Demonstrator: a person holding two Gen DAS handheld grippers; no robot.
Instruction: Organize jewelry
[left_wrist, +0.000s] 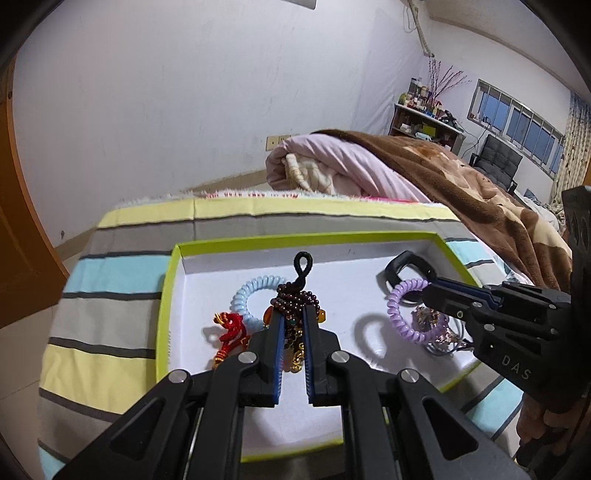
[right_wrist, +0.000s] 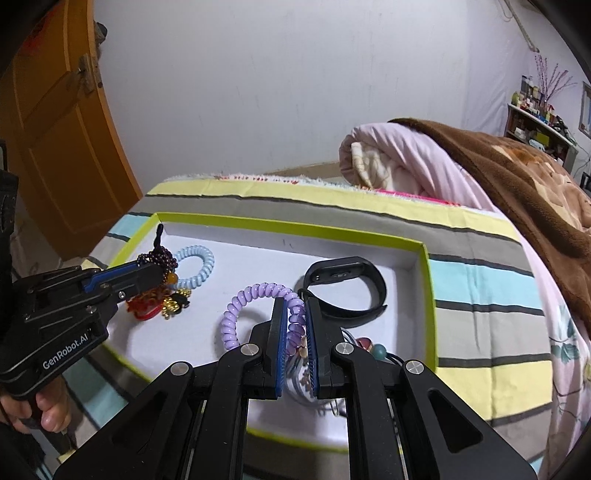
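A shallow white tray with a green rim lies on a striped cloth. My left gripper is shut on a dark red bead string that has a black loop and gold charms. My right gripper is shut on a purple spiral tie, held a little above the tray floor. In the tray lie a light blue spiral tie, a red knotted ornament and a black wristband.
More tangled jewelry lies under my right gripper. A rolled pink quilt and a brown blanket lie behind and to the right of the tray. An orange door stands at the left. A hand holds the left gripper.
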